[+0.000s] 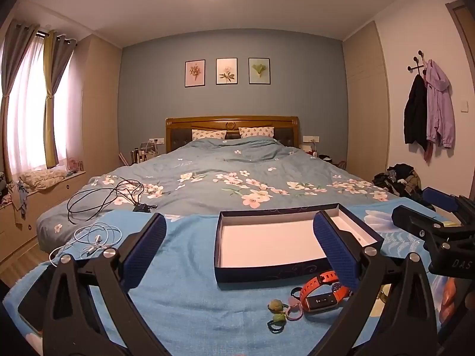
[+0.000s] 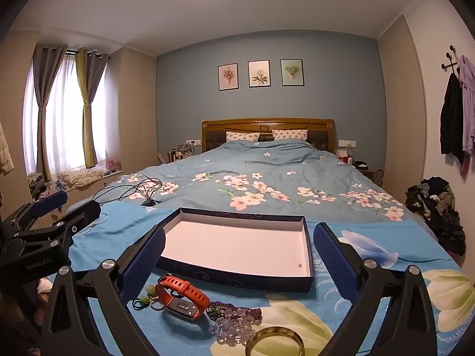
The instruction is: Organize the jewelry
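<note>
Tools, left tool (image 1: 240,249) and right tool (image 2: 239,256), are both gaping wide, holding nothing. Jewelry is lying at the bed's near edge, watch (image 2: 182,299), beads (image 2: 234,320) and bangle (image 2: 274,342), awaiting the empty box (image 2: 237,249) just behind.

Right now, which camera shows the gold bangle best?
The right wrist view: the bangle lies in front of the beads, its whole ring visible near the bottom edge. In the left wrist view it is mostly hidden behind a finger; at most a yellowish sliver shows.
</note>
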### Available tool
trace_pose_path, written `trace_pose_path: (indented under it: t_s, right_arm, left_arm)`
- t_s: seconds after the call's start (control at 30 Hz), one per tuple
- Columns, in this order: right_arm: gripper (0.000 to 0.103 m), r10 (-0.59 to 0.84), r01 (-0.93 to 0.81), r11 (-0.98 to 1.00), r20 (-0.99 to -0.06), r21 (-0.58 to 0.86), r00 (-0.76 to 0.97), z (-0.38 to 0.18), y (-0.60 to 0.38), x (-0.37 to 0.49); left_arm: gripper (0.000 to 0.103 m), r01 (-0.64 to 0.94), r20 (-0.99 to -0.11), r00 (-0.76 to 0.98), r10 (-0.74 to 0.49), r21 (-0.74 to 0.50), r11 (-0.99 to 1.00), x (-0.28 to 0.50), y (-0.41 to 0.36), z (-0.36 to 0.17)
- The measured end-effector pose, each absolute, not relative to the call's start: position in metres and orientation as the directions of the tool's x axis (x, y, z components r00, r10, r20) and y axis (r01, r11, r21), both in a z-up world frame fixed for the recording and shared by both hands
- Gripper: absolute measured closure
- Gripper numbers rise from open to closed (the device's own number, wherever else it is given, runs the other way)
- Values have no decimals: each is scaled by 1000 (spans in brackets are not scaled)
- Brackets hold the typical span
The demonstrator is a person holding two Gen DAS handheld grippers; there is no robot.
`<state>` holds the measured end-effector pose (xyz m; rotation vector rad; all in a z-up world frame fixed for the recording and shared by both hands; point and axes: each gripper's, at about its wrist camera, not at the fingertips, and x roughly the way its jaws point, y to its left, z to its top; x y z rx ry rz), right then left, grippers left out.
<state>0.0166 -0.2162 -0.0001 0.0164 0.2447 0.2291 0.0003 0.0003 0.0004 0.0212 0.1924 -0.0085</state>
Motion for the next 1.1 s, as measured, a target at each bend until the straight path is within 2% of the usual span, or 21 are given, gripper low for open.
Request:
trace_pose_path:
  t_s: [1.1]
  right_arm:
    - [7, 243, -230, 970, -229, 81, 943, 0, -223, 17]
  left_arm:
    - [6, 13, -169, 986, -9, 22, 1000, -2, 0, 0]
